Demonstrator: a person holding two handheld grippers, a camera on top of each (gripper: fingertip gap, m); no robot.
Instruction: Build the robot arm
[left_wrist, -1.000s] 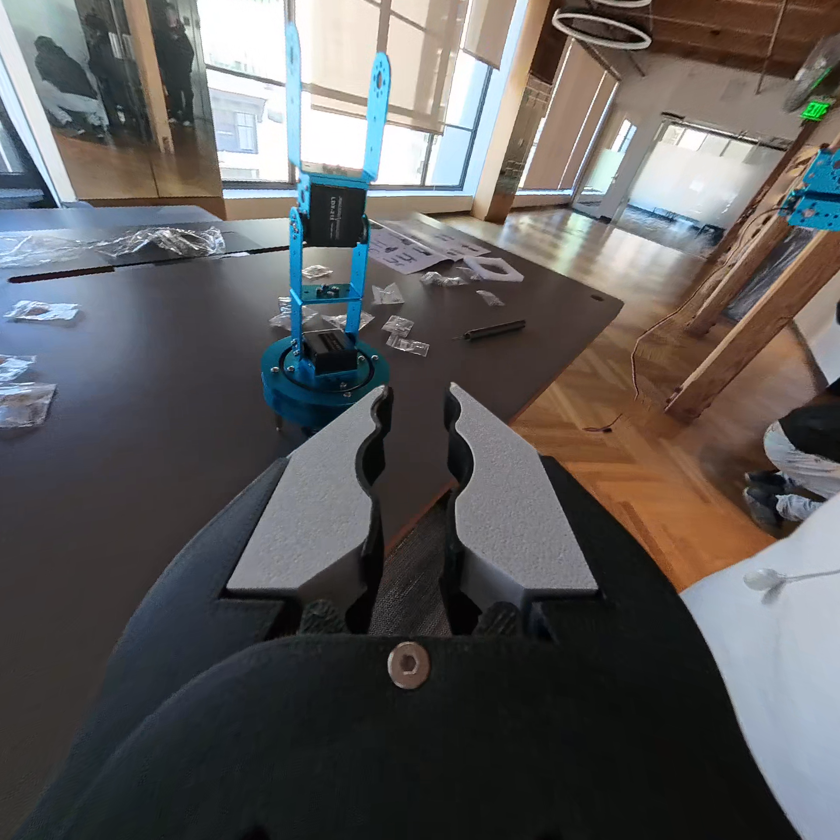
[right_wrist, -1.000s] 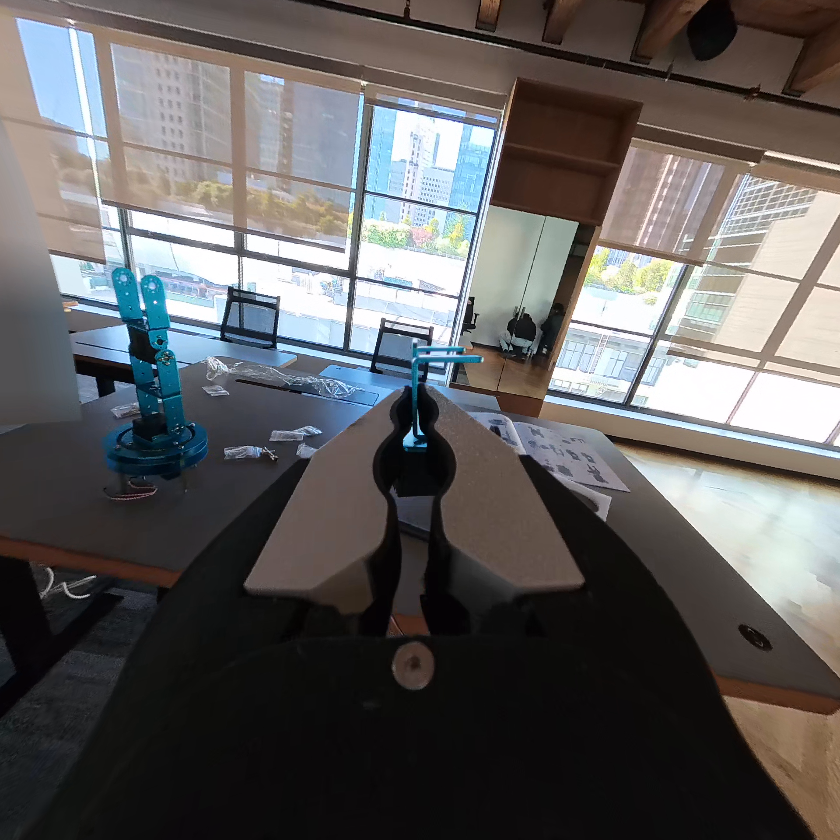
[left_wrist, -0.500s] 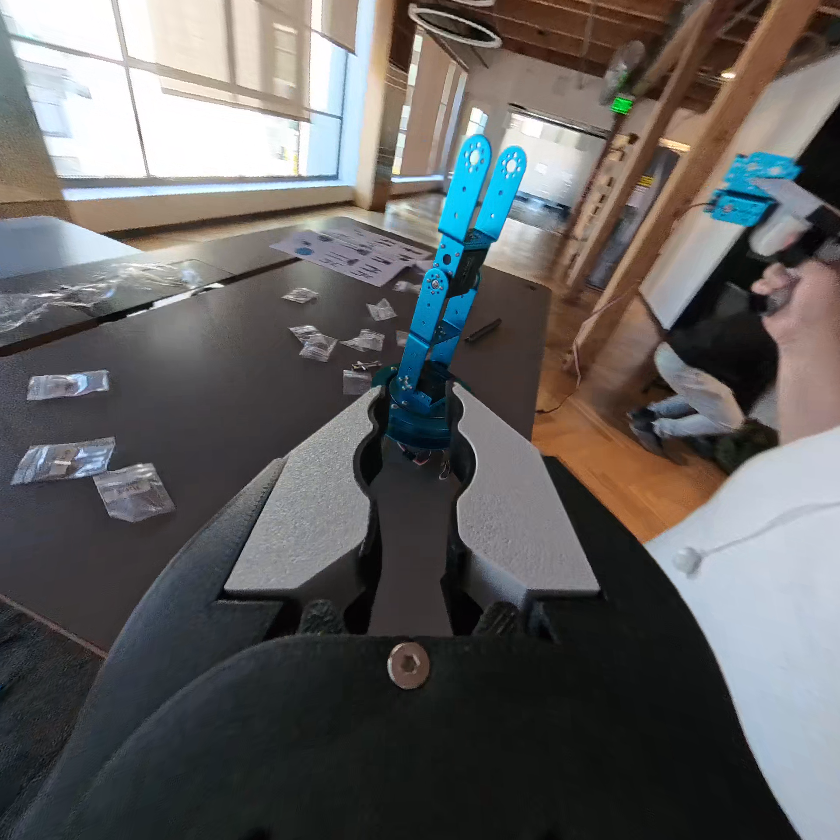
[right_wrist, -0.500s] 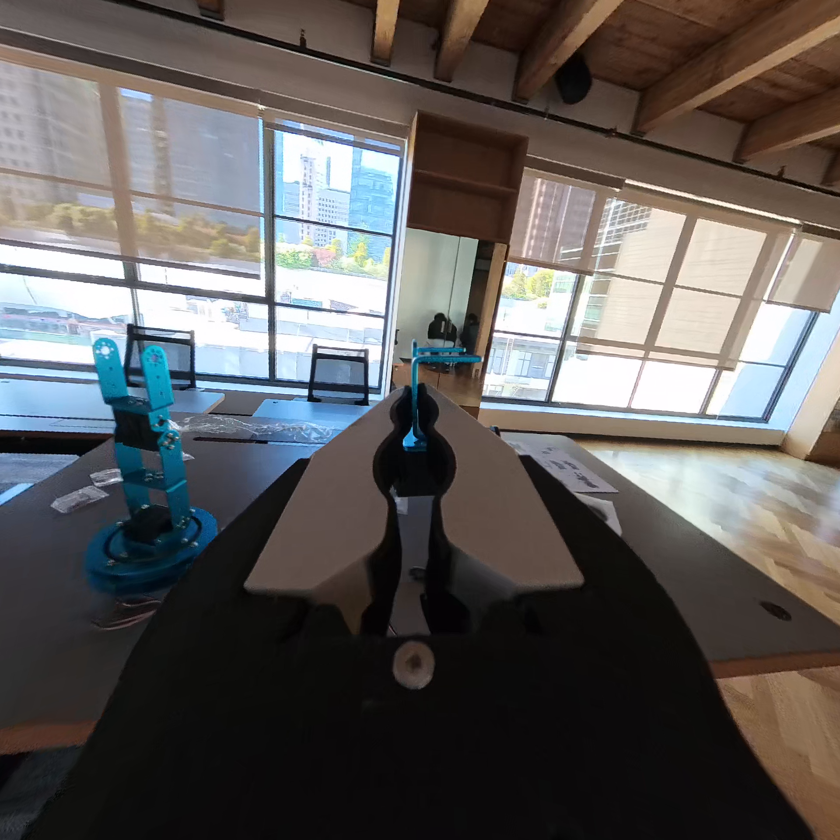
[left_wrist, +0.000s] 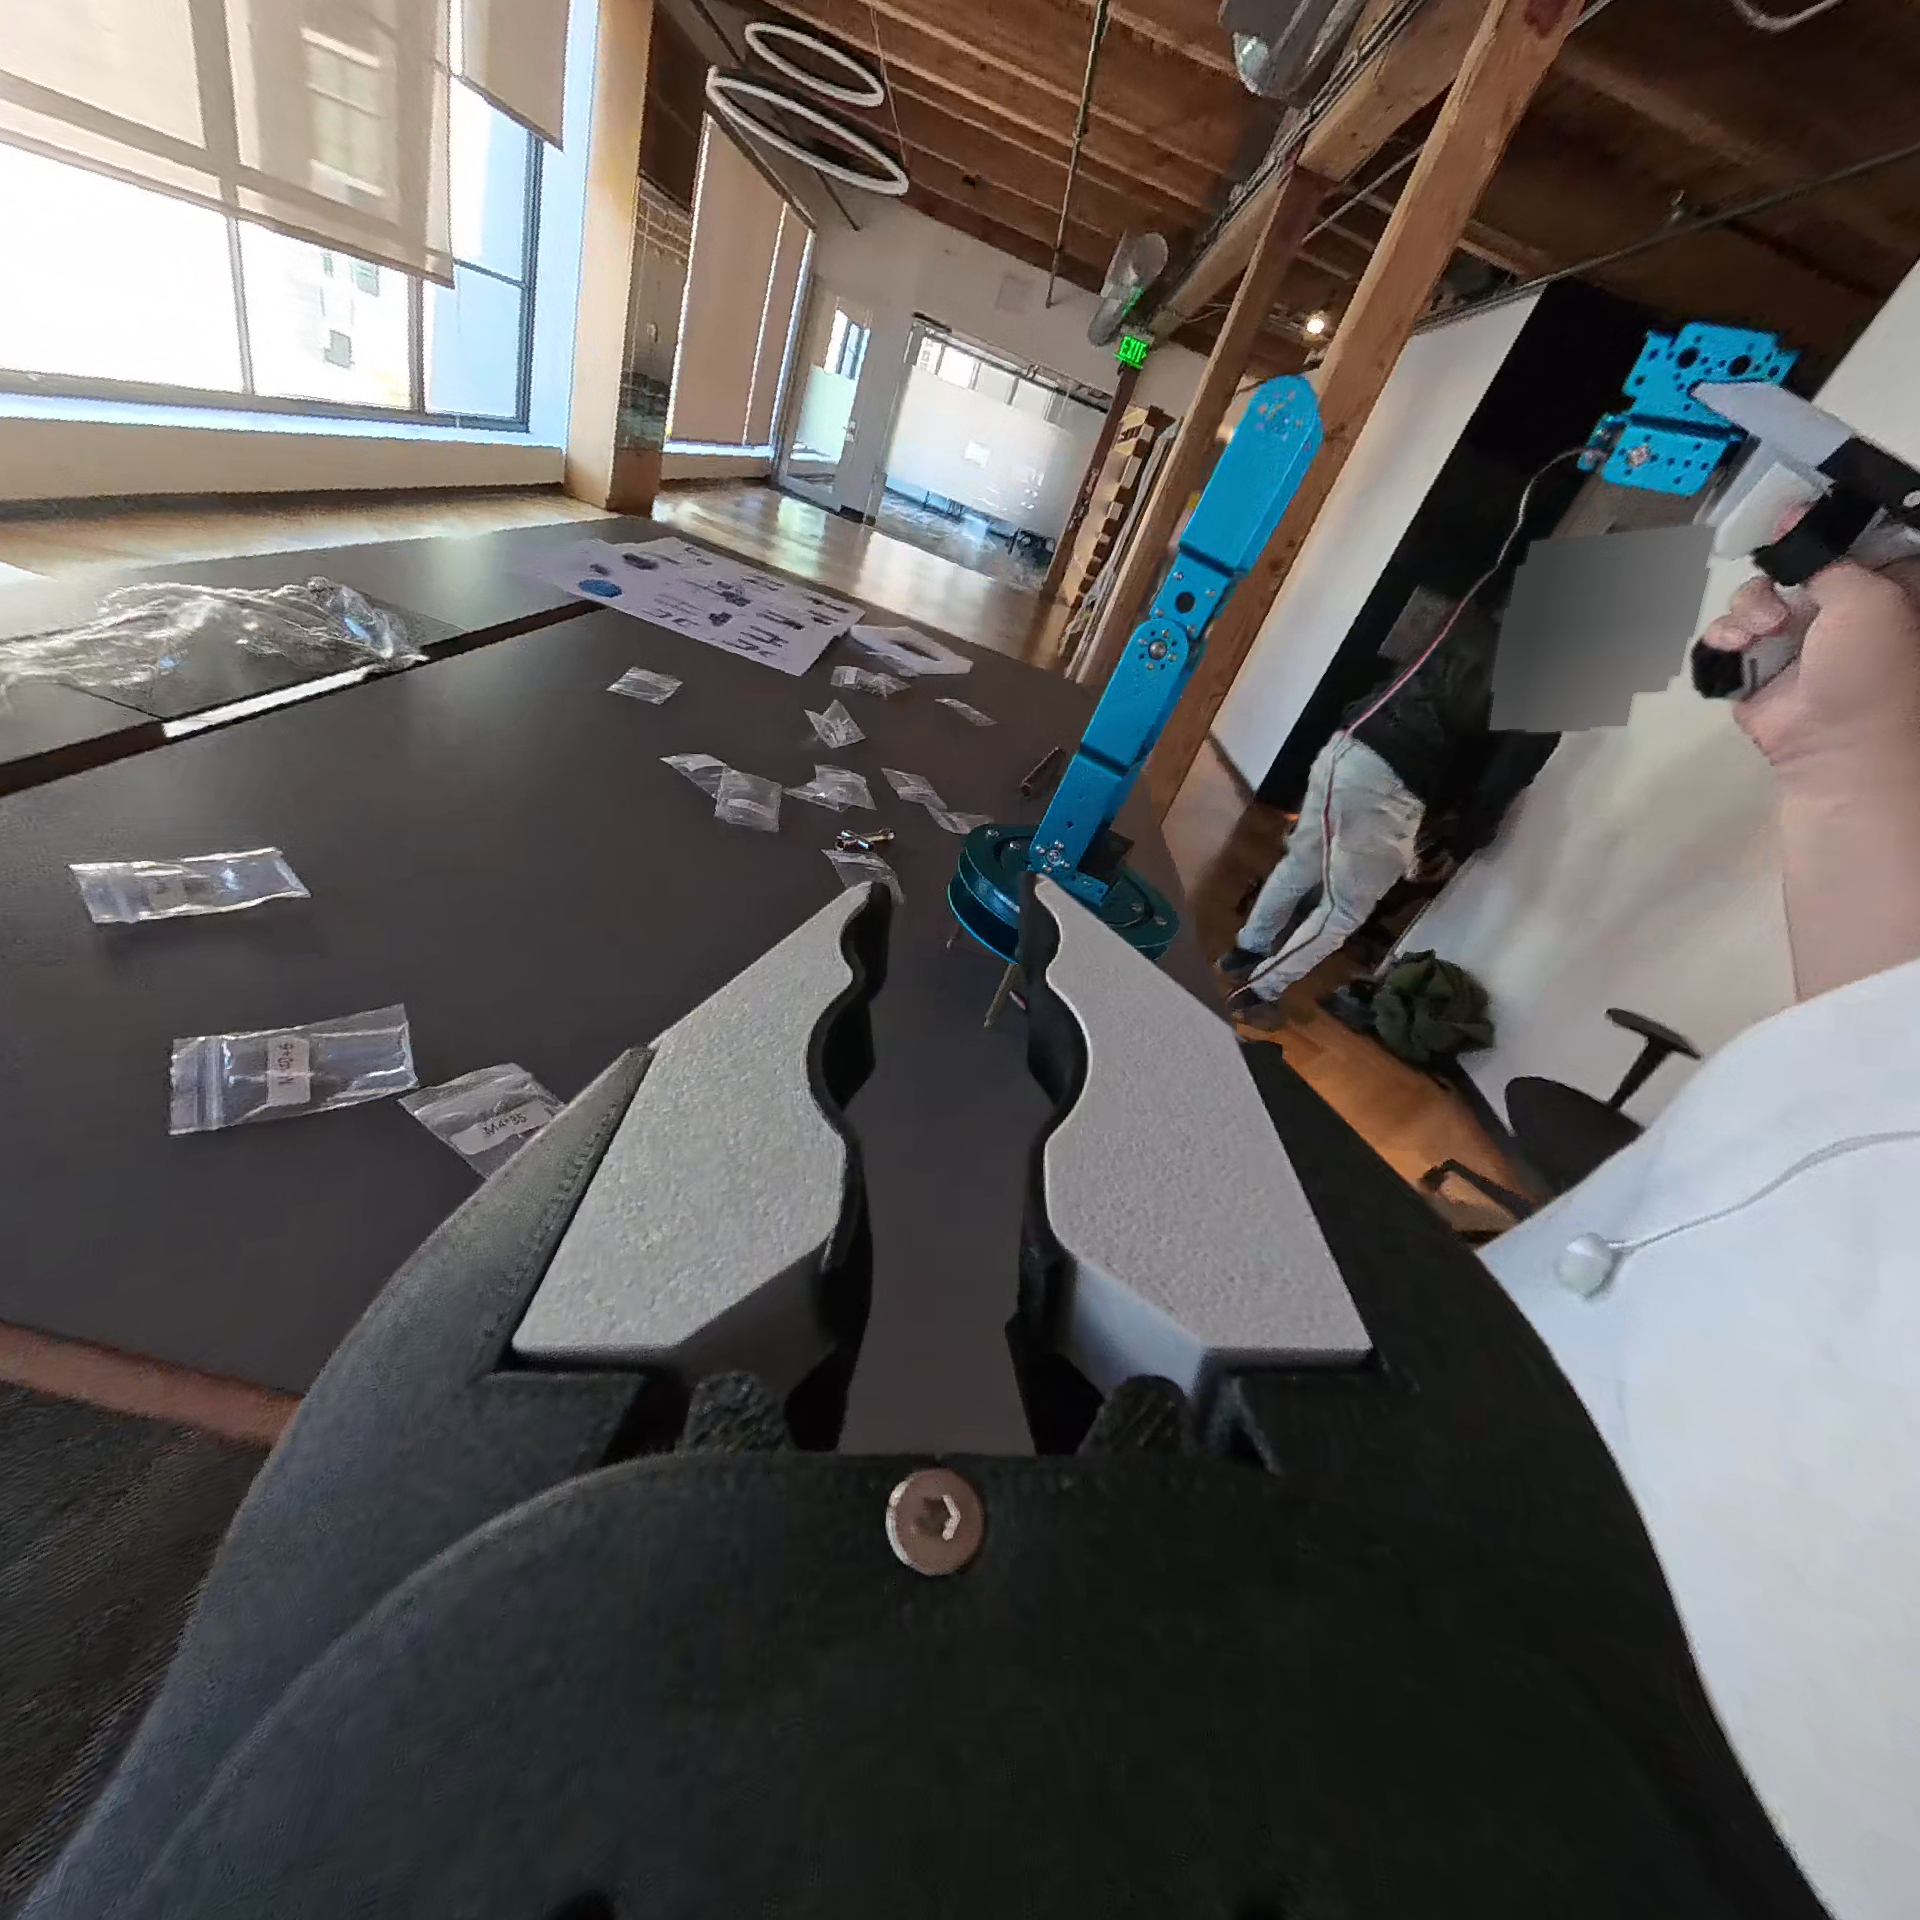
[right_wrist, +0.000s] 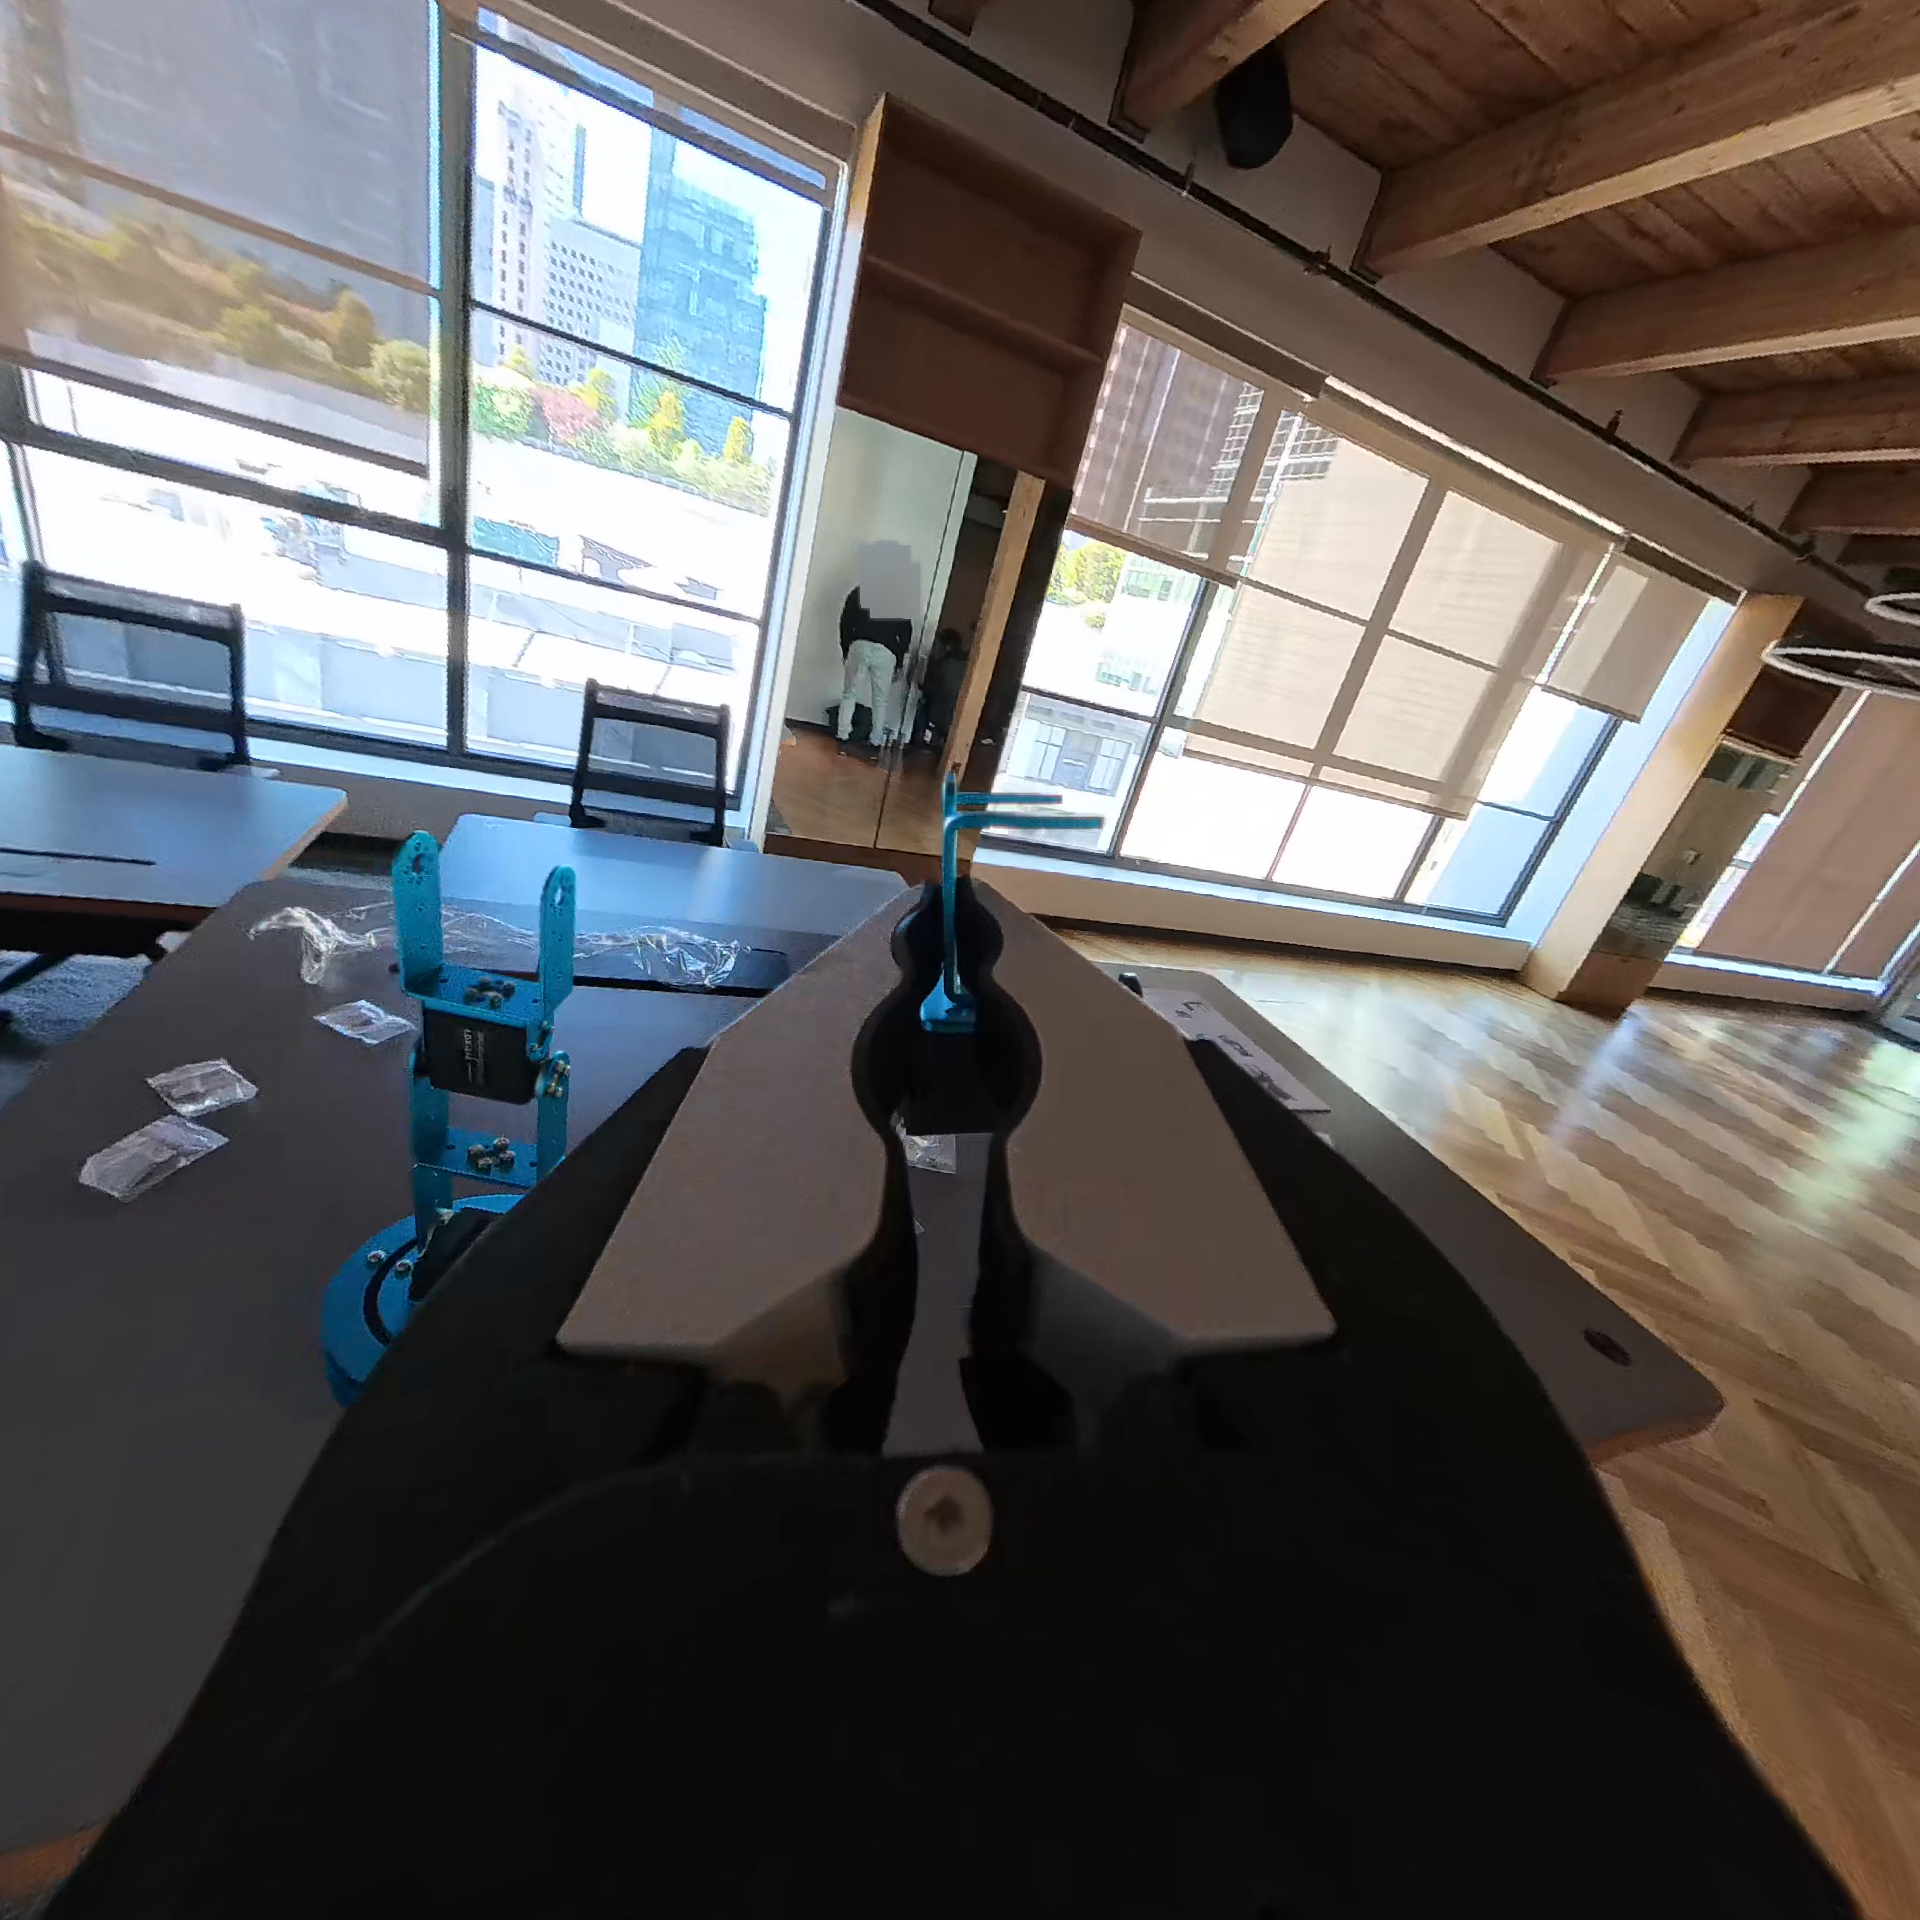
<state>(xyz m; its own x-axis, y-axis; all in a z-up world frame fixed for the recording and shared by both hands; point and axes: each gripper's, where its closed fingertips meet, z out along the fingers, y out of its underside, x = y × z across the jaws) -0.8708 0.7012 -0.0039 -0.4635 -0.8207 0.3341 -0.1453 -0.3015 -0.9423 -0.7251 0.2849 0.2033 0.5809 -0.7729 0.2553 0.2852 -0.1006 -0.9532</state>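
A blue metal robot arm (left_wrist: 1164, 665) stands on a round blue base (left_wrist: 997, 914) near the right edge of the dark table (left_wrist: 468, 831). My left gripper (left_wrist: 956, 909) is open and empty, with its tips just short of the base, the right tip overlapping it. My right gripper (right_wrist: 940, 904) is shut on a blue bracket piece (right_wrist: 951, 894) with a black block behind it, held up in the air. In the right wrist view the arm (right_wrist: 483, 1039) stands below and to the left. The left wrist view shows the right gripper (left_wrist: 1730, 410) raised at the upper right with the bracket (left_wrist: 1683, 416).
Several small clear plastic bags (left_wrist: 291, 1065) lie scattered on the table, with a printed sheet (left_wrist: 707, 613) and a dark tool (left_wrist: 1039, 774) farther off. A person (left_wrist: 1340, 852) stands on the wooden floor beyond the table. Chairs (right_wrist: 649, 758) stand by the windows. The gap from one gripper's tips to the other's is roughly 50 centimeters. The round blue base (left_wrist: 997, 914) sits 25 centimeters or so from the ends of my left fingers.
The left gripper has swung so the blue arm's base now sits at its right tip. The right gripper, still holding the bracket, has come closer to the blue arm.
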